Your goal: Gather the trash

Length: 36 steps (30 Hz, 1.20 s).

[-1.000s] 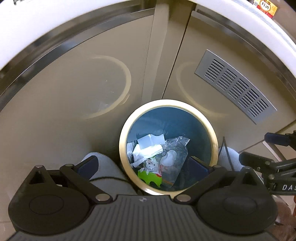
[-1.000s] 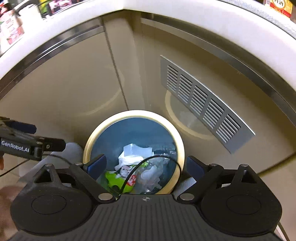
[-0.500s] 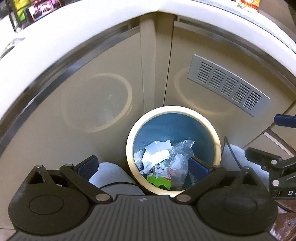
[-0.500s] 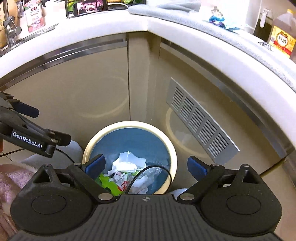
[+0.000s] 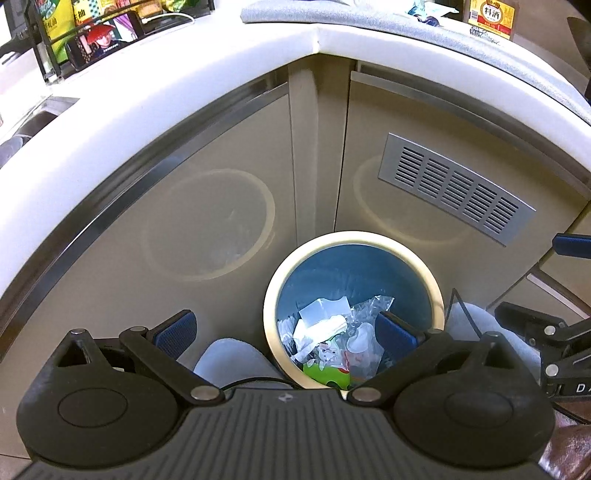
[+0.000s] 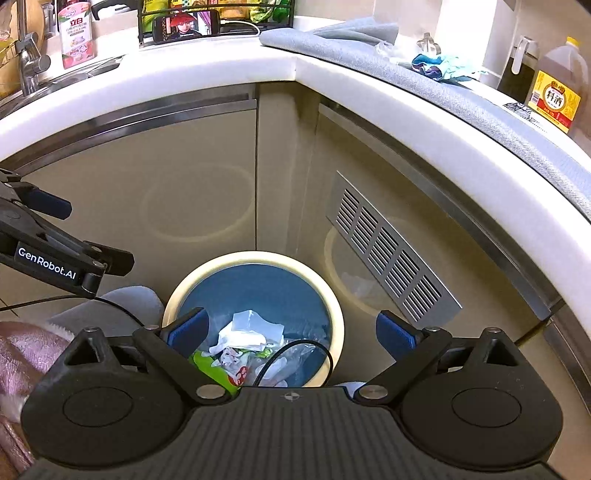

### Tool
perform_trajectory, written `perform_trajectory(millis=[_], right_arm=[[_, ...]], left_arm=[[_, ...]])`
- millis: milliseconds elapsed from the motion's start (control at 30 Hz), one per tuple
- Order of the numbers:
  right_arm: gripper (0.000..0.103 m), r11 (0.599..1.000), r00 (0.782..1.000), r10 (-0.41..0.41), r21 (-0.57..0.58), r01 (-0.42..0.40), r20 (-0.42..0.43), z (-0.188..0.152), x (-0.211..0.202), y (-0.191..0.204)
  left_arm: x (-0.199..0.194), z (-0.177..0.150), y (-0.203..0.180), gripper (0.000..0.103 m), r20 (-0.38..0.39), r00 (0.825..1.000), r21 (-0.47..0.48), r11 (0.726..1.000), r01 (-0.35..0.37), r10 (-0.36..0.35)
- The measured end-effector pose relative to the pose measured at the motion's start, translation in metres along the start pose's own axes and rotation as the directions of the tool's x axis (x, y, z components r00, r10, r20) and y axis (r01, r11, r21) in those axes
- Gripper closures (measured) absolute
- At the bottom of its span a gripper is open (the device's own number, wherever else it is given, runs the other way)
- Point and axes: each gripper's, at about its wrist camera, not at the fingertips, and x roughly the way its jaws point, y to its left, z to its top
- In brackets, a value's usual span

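Presently we hold the left gripper (image 5: 284, 328) and right gripper (image 6: 293, 330) spread apart, empty, above the bin (image 6: 334, 295); the trash (image 6: 247, 338) lies inside it, near the cabinet corner (image 6: 284, 166).

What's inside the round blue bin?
The round blue bin with a cream rim holds crumpled white paper, clear plastic wrap and a green packet. Anything beneath them is hidden.

a white corner countertop (image 6: 288, 70) carries a grey mat (image 6: 461, 99) with a crumpled blue rag (image 6: 439, 66), a yellow-labelled bottle (image 6: 557, 88), a phone (image 6: 183, 24), a wire rack (image 6: 216, 13). below, a bin (image 6: 334, 314) stands on the floor.
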Motion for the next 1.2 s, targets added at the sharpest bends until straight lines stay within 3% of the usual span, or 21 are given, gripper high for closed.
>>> perform_trajectory(millis=[1200], right_arm=[[0.005,1.0,0.998,0.022,0.007,-0.021,-0.066,0.0,0.019,0.003]], left_arm=[[0.013,-0.003,0.002,0.0,-0.039,0.999,0.023,1.0,-0.013,0.014]])
